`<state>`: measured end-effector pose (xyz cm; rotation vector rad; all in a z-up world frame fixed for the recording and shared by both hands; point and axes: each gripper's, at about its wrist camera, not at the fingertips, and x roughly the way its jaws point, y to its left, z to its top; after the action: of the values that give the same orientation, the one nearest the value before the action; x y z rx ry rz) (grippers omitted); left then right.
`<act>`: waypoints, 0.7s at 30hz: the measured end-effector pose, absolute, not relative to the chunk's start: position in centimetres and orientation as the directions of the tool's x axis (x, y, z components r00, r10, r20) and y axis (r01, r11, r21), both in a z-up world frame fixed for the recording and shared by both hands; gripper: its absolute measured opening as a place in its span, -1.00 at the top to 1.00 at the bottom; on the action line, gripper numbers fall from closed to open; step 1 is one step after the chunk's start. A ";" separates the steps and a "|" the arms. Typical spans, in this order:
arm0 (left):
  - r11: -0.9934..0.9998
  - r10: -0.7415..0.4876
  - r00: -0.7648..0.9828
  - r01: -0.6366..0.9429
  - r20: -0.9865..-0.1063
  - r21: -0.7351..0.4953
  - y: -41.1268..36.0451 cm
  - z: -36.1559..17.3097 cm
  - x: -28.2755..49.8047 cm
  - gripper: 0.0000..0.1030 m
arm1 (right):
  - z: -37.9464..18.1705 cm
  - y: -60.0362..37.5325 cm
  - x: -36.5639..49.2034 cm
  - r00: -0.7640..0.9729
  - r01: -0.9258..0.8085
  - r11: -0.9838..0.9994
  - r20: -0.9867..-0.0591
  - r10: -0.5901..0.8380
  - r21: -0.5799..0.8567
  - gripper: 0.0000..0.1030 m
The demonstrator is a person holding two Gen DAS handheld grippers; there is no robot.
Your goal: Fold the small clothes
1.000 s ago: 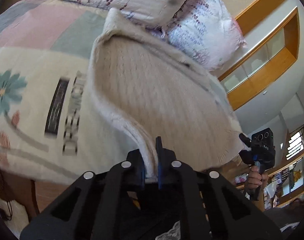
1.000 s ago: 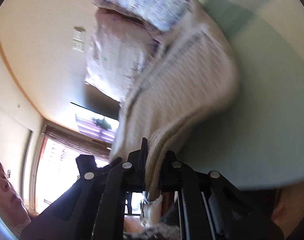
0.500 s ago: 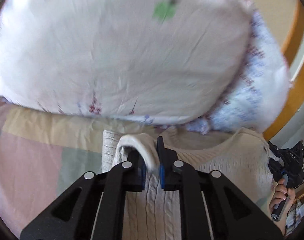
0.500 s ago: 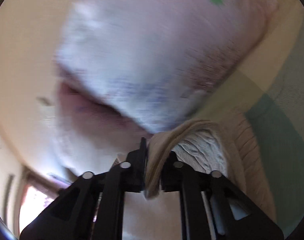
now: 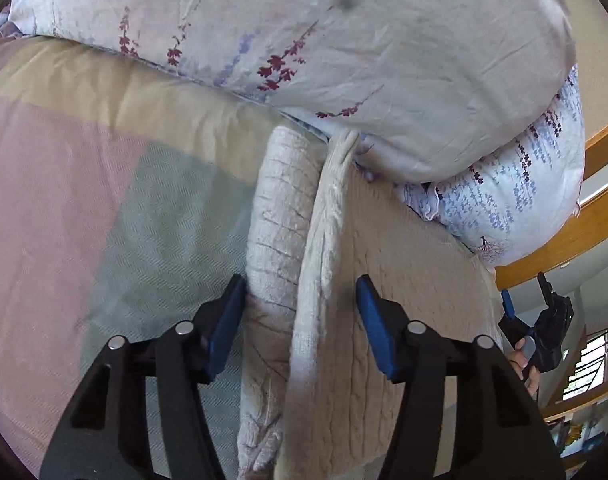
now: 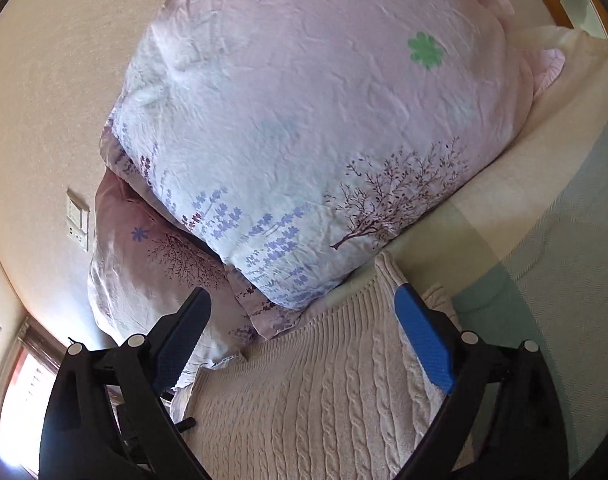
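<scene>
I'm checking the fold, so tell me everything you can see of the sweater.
The sweater is cream cable knit, soft and thick. It lies folded on the bedspread, its doubled edge a raised ridge, its far end against the pillows. Both hand-held grippers, left and right, are open over it, gripping nothing.

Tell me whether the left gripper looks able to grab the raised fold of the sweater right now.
Probably yes. The left gripper is open, its jaws either side of the raised fold of the cream sweater, with nothing between them. The pillow sits further ahead, clear of the jaws.
</scene>
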<state>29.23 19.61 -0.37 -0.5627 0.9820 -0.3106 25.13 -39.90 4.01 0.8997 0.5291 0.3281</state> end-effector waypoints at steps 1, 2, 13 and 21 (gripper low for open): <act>0.817 -0.490 0.529 0.000 -0.693 -0.577 19.4 -0.4 29.4 -0.03 | 3.9 -39.9 25.3 0.819 -0.050 0.573 -0.294 0.492 0.818 -0.85; 0.811 -0.492 0.531 -0.008 -0.690 -0.585 19.3 -0.5 29.5 0.24 | 3.6 -39.8 25.6 0.814 -0.050 0.560 -0.291 0.502 0.827 -0.85; 0.522 -0.806 0.467 0.266 -0.365 -0.811 4.9 9.7 30.5 0.66 | 6.2 -43.6 23.6 0.854 -0.016 0.569 -0.284 0.436 0.822 -0.84; 0.218 -0.966 0.176 0.172 -0.188 -0.961 -10.6 4.6 34.9 0.02 | 5.4 -46.5 23.9 0.789 0.009 0.617 -0.385 0.479 0.787 -0.85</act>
<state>34.85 -10.60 4.56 -0.9929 1.0466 -1.0301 23.90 -46.50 5.39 0.8742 0.6197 0.2910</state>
